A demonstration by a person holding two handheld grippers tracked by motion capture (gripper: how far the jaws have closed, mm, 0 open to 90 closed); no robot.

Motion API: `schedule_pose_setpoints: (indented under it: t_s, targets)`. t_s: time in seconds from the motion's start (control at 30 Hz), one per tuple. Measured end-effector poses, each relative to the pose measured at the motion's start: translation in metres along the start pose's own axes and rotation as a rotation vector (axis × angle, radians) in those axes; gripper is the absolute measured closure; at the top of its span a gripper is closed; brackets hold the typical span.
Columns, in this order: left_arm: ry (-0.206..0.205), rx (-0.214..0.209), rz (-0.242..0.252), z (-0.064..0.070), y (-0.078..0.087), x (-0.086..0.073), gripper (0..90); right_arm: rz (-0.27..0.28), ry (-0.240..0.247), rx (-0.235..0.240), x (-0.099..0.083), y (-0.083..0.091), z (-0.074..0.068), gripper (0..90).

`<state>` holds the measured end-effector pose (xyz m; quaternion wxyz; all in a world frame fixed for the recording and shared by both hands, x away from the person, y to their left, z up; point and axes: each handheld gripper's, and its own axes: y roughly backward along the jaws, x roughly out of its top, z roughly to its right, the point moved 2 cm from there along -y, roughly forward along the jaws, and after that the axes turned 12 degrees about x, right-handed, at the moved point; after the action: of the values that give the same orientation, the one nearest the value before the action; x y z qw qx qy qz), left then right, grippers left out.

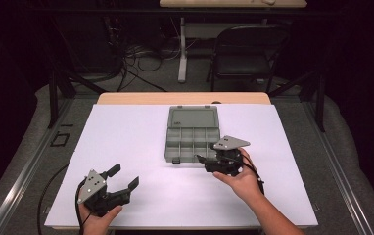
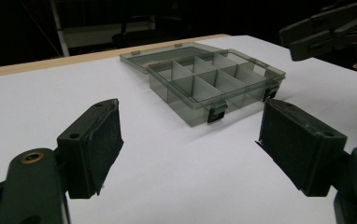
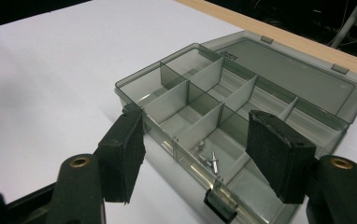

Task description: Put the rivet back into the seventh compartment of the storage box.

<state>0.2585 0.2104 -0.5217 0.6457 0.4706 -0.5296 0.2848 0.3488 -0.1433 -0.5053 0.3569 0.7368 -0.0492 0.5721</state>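
Organizer box (image 3: 242, 112) open, small screws (image 3: 208, 156) in near compartment

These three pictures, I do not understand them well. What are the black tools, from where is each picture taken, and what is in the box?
A person sits at a table and holds a hand-worked gripper in each hand; there is no robot arm. The high view looks down from above: the left gripper is near the front edge, and the right gripper is at the front right corner of the grey plastic box. The other two pictures come from small cameras riding on the grippers, looking out between their two black padded jaws.

On the white table cover lies that box, its lid folded back flat. Dividers split it into small compartments. In the right gripper view, a few small metal parts, perhaps screws, lie in one compartment near the front latch.

Both grippers are open and hold nothing.
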Motion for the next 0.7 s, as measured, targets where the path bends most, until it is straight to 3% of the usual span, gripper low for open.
schedule_pose_setpoints:
  t_s: [0.23,0.7]
  targets:
    - [0.0,-0.001,0.001,0.0,-0.001,0.0,20.8,0.064,-0.016,0.0,-0.014,0.027,-0.008,33.2]
    - [-0.009,-0.003,-0.011,0.001,-0.001,-0.001,20.8,0.112,0.018,-0.047,-0.049,0.058,-0.019,32.9]
